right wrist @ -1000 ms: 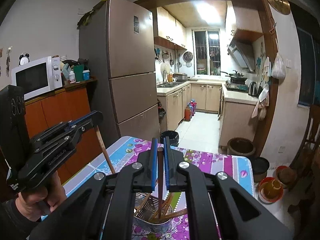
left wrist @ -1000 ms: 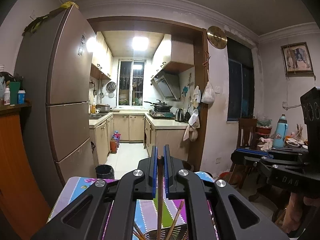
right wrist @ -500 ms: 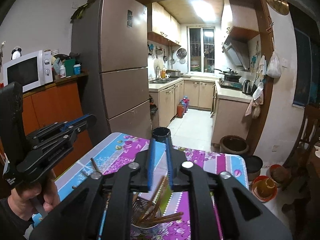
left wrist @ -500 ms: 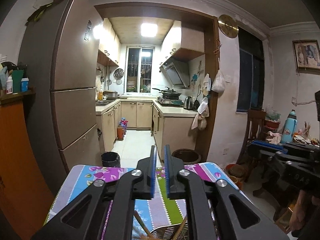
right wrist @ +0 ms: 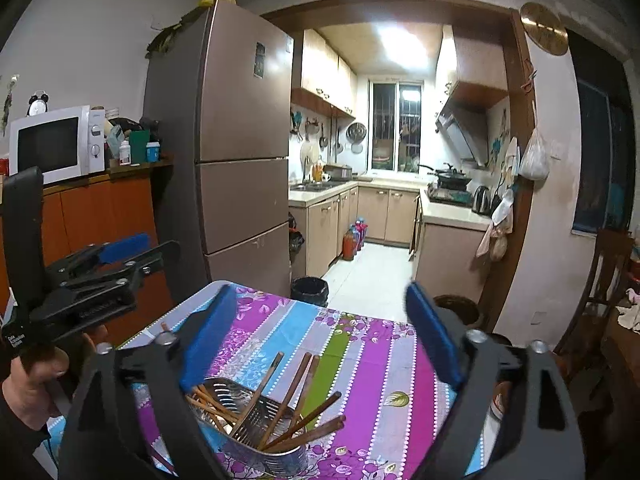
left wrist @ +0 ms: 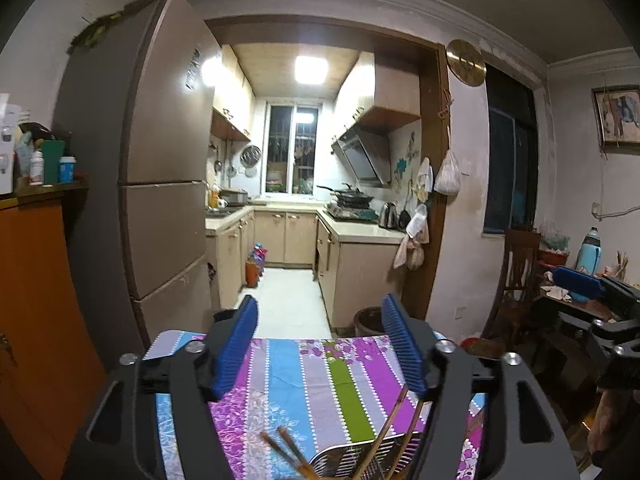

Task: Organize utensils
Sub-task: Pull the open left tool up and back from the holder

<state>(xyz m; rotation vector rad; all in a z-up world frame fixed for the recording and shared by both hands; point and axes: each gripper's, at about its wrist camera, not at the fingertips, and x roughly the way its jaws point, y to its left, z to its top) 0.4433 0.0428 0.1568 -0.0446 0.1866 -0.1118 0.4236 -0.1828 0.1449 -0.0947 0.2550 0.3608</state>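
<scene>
I see my left gripper [left wrist: 320, 344] and right gripper [right wrist: 320, 344] both spread wide, holding nothing; chopsticks [right wrist: 286, 404] fill the metal holder [right wrist: 256, 436] at lower centre.

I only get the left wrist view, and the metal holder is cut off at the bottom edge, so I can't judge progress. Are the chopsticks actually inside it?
Observer: Yes. The right wrist view shows the metal holder whole, with several chopsticks leaning inside.
Operator: Is the right hand-held gripper carrying one?
Observer: No, the right hand-held gripper is open with nothing between its fingers.
Operator: Any left out?
Observer: Possibly one. A brown stick pokes out over the tablecloth, mostly hidden behind that gripper.
</scene>
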